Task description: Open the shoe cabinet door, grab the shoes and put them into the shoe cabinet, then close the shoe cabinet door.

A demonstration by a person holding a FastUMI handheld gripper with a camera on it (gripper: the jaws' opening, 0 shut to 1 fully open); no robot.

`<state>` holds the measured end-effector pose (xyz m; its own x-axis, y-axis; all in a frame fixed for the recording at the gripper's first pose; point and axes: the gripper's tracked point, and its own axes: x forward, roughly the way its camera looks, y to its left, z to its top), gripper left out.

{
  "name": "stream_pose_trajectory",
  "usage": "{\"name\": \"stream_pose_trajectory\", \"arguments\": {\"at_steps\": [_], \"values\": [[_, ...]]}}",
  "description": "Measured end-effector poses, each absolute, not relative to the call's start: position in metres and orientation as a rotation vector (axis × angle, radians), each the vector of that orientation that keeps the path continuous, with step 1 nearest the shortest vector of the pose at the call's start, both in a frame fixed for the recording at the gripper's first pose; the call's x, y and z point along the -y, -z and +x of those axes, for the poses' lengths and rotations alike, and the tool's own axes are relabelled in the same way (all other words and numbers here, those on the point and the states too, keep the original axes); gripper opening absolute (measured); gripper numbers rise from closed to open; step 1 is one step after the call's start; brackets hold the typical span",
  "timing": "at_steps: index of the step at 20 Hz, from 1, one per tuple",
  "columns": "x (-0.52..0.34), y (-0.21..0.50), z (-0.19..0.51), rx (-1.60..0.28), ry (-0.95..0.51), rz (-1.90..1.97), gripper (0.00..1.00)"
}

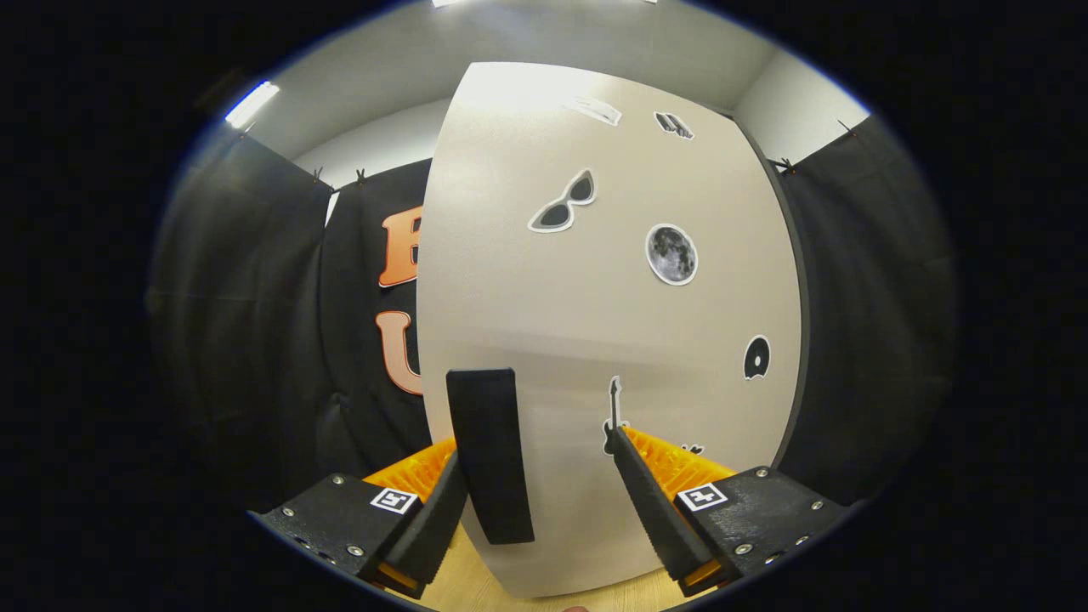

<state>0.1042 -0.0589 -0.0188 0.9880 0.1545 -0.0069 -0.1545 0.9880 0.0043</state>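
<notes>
The shoe cabinet door (595,323) is a pale beige panel with several stickers, standing close in front of me. A black upright handle (489,450) sits low on the door near its left edge. My gripper (537,444) is open, and its fingers reach up to the door. The handle lies between them, right beside the left finger (438,510), while the right finger (650,501) is a good way off it. Neither finger presses on the handle. I cannot tell whether the door is fully closed or ajar.
Black cloth walls hang to the left (255,340) and right (867,323) of the cabinet. A dark side edge (797,340) runs down the cabinet's right. Light wooden floor (476,591) shows under the door, below the fingers.
</notes>
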Motion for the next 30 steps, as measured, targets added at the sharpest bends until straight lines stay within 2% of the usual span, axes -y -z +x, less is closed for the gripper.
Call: {"name": "stream_pose_trajectory", "arguments": {"at_steps": [30], "values": [[0.05,0.02,0.141,-0.001,-0.093,-0.012,0.95]]}}
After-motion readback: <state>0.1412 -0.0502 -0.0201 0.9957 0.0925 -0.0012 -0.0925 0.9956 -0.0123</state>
